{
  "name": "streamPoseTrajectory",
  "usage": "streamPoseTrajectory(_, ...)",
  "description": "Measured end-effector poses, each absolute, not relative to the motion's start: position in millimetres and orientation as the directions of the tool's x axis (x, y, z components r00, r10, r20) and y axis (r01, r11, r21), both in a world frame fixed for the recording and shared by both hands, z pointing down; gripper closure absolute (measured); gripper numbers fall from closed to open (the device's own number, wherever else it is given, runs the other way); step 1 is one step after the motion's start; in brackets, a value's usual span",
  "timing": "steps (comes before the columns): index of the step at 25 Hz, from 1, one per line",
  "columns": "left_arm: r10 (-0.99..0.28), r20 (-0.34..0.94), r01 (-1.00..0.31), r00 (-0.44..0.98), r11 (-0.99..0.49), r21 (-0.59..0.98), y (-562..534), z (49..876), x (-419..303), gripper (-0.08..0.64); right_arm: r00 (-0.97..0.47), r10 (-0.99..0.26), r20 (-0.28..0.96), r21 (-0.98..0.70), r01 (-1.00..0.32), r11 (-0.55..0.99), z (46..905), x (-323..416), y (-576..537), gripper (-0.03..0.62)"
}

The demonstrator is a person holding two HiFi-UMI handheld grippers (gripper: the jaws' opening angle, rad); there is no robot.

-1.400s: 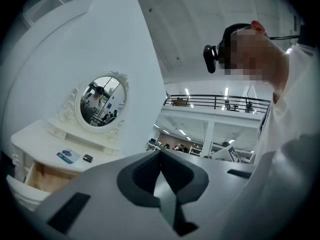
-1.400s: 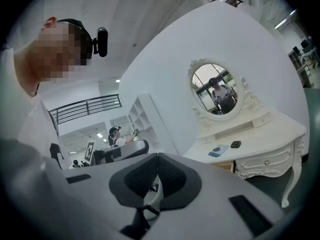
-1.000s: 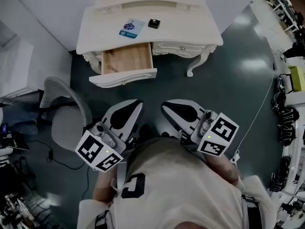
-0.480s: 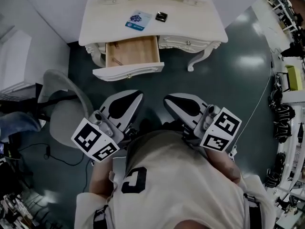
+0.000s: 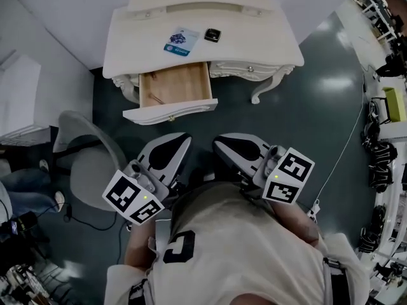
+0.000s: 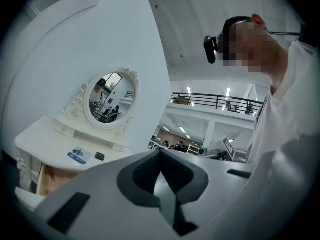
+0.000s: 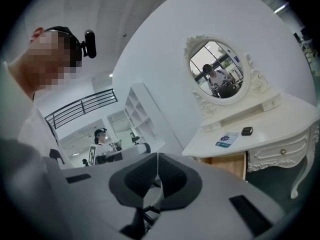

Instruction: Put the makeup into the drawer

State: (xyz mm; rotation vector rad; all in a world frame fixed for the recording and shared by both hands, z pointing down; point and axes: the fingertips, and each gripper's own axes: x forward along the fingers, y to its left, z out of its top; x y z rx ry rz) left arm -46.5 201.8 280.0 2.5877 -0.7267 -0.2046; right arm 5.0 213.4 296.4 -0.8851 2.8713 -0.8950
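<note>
The white dressing table [image 5: 267, 40] stands at the top of the head view. On it lie a blue and white makeup packet [image 5: 180, 41] and a small black compact [image 5: 213, 35]. Its left wooden drawer [image 5: 173, 86] is pulled open, with a thin item at its left side. My left gripper [image 5: 180, 140] and right gripper [image 5: 221, 143] hang side by side before the person's chest, well short of the table, both shut and empty. The left gripper [image 6: 160, 152] sees the packet [image 6: 79, 156] and compact [image 6: 100, 156] far off. The right gripper [image 7: 157, 157] sees the packet [image 7: 227, 139], compact [image 7: 246, 131] and drawer [image 7: 227, 165].
A grey chair [image 5: 89, 164] stands left of the grippers, near the drawer's front. The table's curved leg [image 5: 262, 89] is at the right. An oval mirror [image 7: 219, 69] tops the table. Someone's legs [image 5: 25, 186] show at the left edge. Shelves with gear [image 5: 381, 145] line the right.
Both grippers stay shut and empty and have drifted a little lower in the view. The table has shifted slightly in the picture. Someone's legs have come in at the left edge.
</note>
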Motion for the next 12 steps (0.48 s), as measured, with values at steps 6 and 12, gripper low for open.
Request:
streamPoseTrajectory(6, -0.524, -0.005, -0.463, 0.852, -0.757, 0.460, 162, 280, -12, 0.503, -0.847, -0.517, 0.128, -0.556, -0.493, 0.670, 299, 35, 169, 0.565)
streamPoseTrajectory(12, -0.529, 0.023, -0.477, 0.849, -0.746, 0.464, 124, 278, 21, 0.503, -0.858, -0.500, 0.118, -0.575, -0.469, 0.670, 300, 66, 128, 0.565)
